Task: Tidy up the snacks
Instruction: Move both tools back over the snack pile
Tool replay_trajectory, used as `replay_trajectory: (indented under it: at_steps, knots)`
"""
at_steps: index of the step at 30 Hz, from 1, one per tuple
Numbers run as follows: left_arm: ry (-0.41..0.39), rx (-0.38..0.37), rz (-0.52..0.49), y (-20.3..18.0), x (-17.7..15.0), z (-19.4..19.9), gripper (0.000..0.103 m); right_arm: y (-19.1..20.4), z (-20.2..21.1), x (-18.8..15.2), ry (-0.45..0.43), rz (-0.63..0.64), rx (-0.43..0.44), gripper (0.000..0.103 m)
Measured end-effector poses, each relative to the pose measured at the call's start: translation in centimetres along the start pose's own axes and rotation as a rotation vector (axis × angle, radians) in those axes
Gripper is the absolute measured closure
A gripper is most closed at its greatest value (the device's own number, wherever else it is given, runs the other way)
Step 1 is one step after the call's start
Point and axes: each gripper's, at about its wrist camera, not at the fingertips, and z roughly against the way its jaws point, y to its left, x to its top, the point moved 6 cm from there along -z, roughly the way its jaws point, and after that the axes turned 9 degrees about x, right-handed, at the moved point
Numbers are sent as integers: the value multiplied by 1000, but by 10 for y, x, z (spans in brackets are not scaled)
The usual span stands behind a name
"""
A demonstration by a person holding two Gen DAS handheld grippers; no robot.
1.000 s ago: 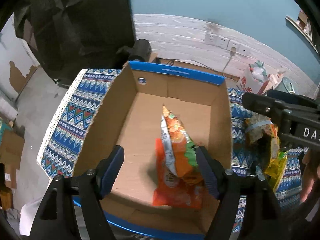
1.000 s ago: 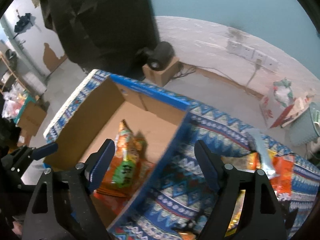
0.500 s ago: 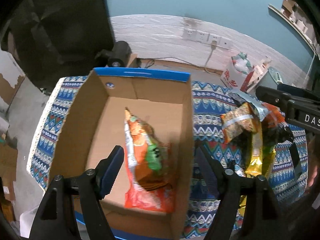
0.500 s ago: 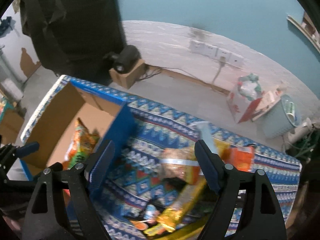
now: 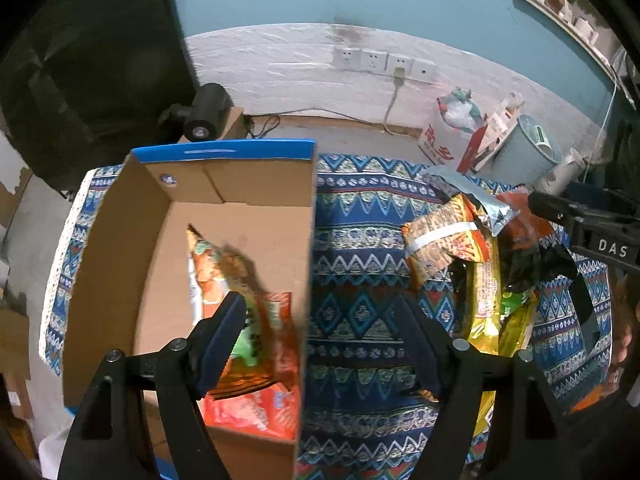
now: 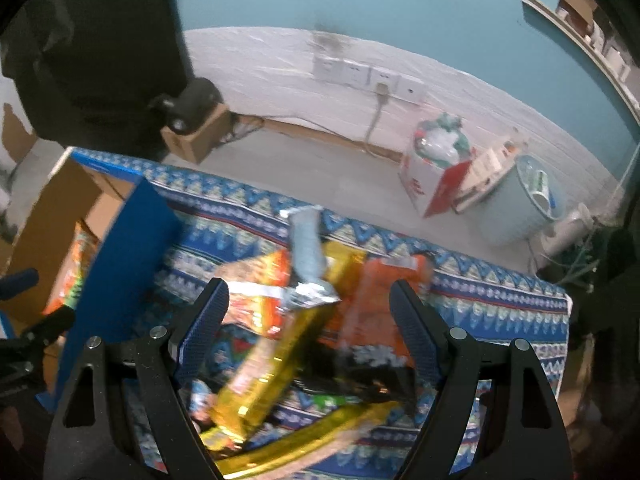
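Note:
A cardboard box (image 5: 120,248) with a blue rim stands on the patterned cloth (image 5: 356,240) at the left; orange snack bags (image 5: 256,320) lie inside it. A pile of snack bags (image 5: 476,260) lies on the cloth at the right. My left gripper (image 5: 320,340) is open and empty, straddling the box's right wall. My right gripper (image 6: 308,324) is open and empty, above the pile (image 6: 296,320), with a gold bag (image 6: 272,368), an orange bag (image 6: 376,312) and a silver bag (image 6: 306,256) between its fingers. The box shows at the left in the right wrist view (image 6: 116,264).
Behind the table are a black camera on a small box (image 5: 204,112), wall sockets (image 5: 380,62), a white and red carton (image 5: 452,136) and a pale bin (image 5: 524,148). The right gripper's body (image 5: 600,236) shows at the right edge of the left wrist view.
Both grippers have swung right, away from the box. The left one now straddles the box's right wall. The right one has come over the snack pile. Both stay open.

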Motion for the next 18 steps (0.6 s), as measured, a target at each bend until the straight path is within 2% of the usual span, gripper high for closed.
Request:
replay_trajectory:
  at_steps: [9, 18]
  knots:
    - [40, -58, -43, -42, 4, -8, 25, -40, -25, -26, 81, -51, -41, 22]
    - [80, -66, -94, -71, 6, -24, 25, -59, -56, -37, 148, -94, -37, 22]
